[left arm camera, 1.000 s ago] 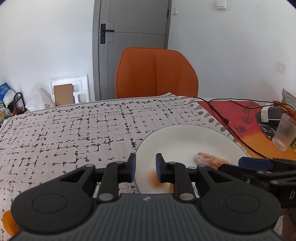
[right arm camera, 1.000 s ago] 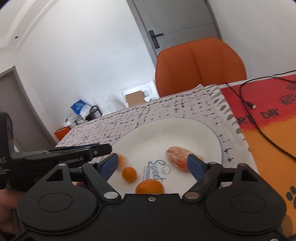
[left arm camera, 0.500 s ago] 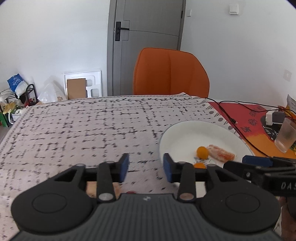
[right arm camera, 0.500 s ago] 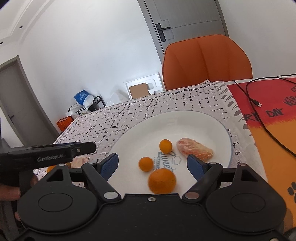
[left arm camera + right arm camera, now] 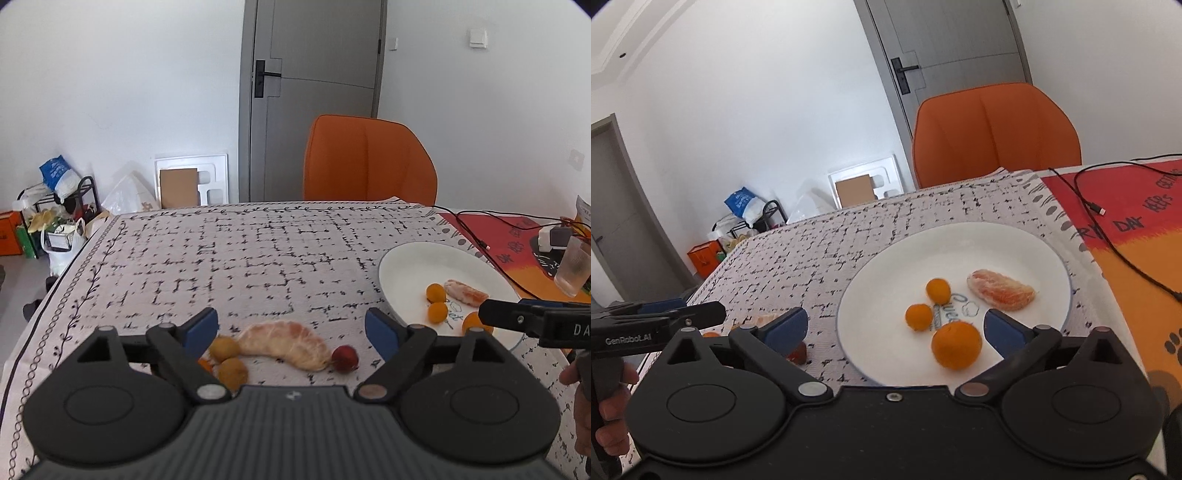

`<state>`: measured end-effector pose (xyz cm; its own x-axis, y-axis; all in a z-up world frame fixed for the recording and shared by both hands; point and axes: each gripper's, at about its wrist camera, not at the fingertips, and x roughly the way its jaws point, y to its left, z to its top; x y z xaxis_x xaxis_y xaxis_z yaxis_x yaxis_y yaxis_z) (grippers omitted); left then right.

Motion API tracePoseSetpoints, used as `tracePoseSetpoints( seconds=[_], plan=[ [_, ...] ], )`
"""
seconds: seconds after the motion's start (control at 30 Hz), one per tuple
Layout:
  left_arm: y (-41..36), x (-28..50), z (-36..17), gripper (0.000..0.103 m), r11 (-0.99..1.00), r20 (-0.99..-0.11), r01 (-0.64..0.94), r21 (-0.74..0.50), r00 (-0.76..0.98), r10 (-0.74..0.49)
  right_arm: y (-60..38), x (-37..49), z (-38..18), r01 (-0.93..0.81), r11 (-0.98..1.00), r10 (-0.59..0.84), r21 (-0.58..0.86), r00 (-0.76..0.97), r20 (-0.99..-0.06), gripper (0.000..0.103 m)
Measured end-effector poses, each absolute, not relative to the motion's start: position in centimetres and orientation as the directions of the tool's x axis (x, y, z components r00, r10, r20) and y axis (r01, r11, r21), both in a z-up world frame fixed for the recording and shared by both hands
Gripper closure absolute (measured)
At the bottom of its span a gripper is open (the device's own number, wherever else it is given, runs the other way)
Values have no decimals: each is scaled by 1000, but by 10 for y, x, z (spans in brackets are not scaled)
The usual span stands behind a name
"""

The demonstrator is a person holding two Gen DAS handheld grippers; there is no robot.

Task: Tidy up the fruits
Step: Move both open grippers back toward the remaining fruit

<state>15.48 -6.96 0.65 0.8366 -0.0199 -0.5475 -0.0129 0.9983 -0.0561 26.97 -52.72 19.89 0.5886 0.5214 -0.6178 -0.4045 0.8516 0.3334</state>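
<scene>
The left gripper (image 5: 291, 328) is seen with jaws opening, nothing pressed between them; the peeled segment (image 5: 284, 344) lies just ahead, centred in the gap, likely the next pick. The right gripper (image 5: 895, 326) is likewise opening and empty above the plate (image 5: 1049, 254), the orange (image 5: 956, 344) between its fingers, kumquats (image 5: 918, 316) beyond.

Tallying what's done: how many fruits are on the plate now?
4 on the plate: two small oranges, a bigger orange nearest, a peeled segment at the far right. None seems hidden.
</scene>
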Motion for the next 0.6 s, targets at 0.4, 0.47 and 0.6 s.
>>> tracePoseSetpoints(
  seconds=[0.4,0.47,0.6],
  plan=[
    [-34,120,-2,16,992,-544,-82,-96,839,17,-505,254,206,-448,842,529,300,583,-617,0],
    [-28,116,-4,16,990,-549,-93,-105,836,20,-502,253,207,-460,837,537,297,578,-615,0],
    [-18,106,-7,16,988,-545,-105,-116,838,25,-495,248,210,-487,819,560,304,564,-607,0]
  ],
)
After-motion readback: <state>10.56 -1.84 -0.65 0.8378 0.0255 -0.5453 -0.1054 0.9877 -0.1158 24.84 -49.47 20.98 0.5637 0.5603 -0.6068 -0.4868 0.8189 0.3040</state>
